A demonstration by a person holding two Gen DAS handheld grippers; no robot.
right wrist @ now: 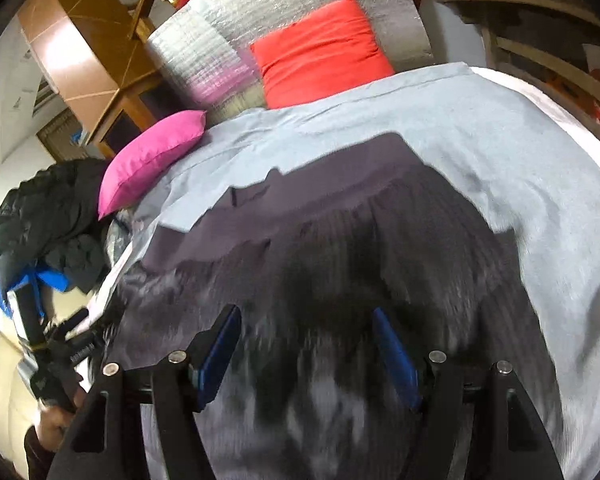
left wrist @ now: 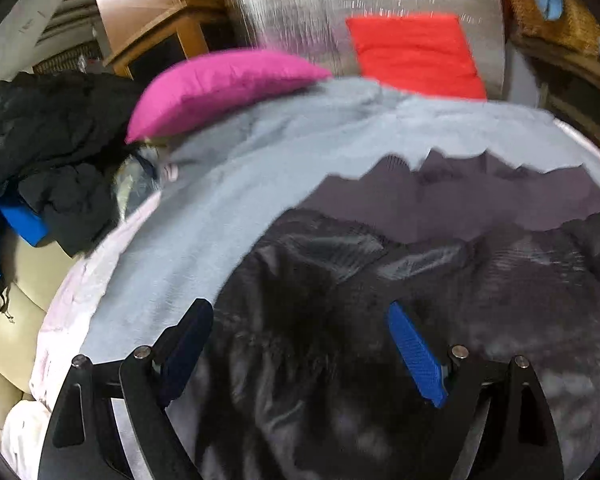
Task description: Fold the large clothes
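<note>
1. Two tongs, left and right, hung open and empty over the garment, which lay spread on the sheet.
2. I judged each should bite an edge before lifting, keeping the fold even.
3. Beyond the garment lay a pink pillow and red cushion; left of it, a dark pile crowded the sheet.
</note>
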